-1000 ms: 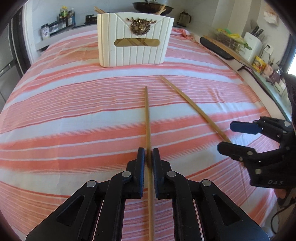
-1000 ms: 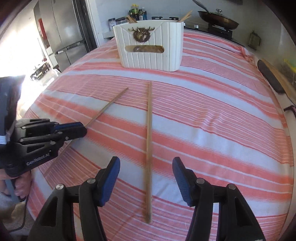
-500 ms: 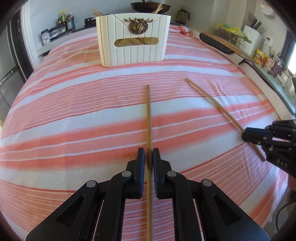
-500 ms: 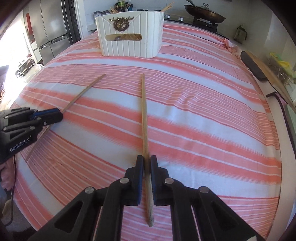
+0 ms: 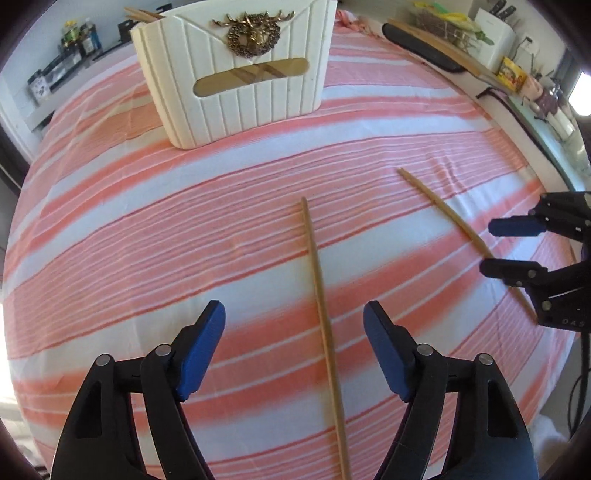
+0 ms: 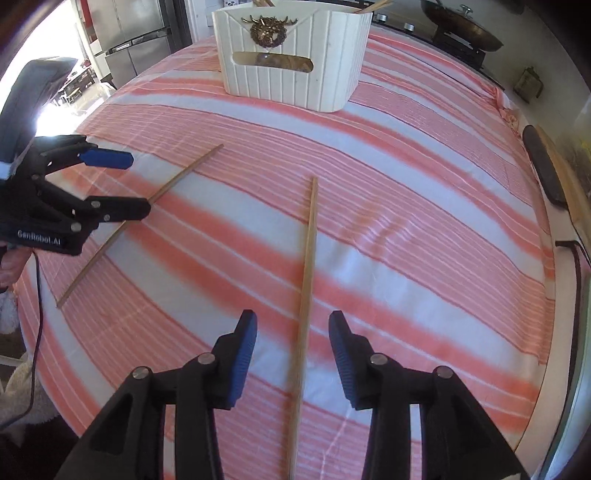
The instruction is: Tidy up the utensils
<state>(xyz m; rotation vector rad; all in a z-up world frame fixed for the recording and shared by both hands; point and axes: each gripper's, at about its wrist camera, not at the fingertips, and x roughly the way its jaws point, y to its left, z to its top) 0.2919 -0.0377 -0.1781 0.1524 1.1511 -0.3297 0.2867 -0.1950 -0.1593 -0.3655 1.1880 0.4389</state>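
Observation:
Two wooden chopsticks lie on the striped cloth in front of a white utensil holder (image 5: 236,74) (image 6: 291,62), which has more sticks inside. My left gripper (image 5: 293,314) (image 6: 137,184) is opening. The left chopstick (image 5: 321,302) (image 6: 166,192) runs between its blue pads (image 5: 201,354) without touching them. My right gripper (image 6: 292,317) (image 5: 489,246) is also opening, less wide. The right chopstick (image 6: 308,277) (image 5: 443,210) lies between its fingers, free of both pads.
The orange and white striped cloth (image 5: 110,229) covers the whole table. A dark board (image 6: 546,166) lies along the right edge. A wok (image 6: 465,33) sits behind the holder, and a steel fridge (image 6: 129,37) stands at the far left.
Half a second ago each gripper was shut on its chopstick. Both have now opened, and the sticks rest loose on the cloth. The holder looks nearer in both views.

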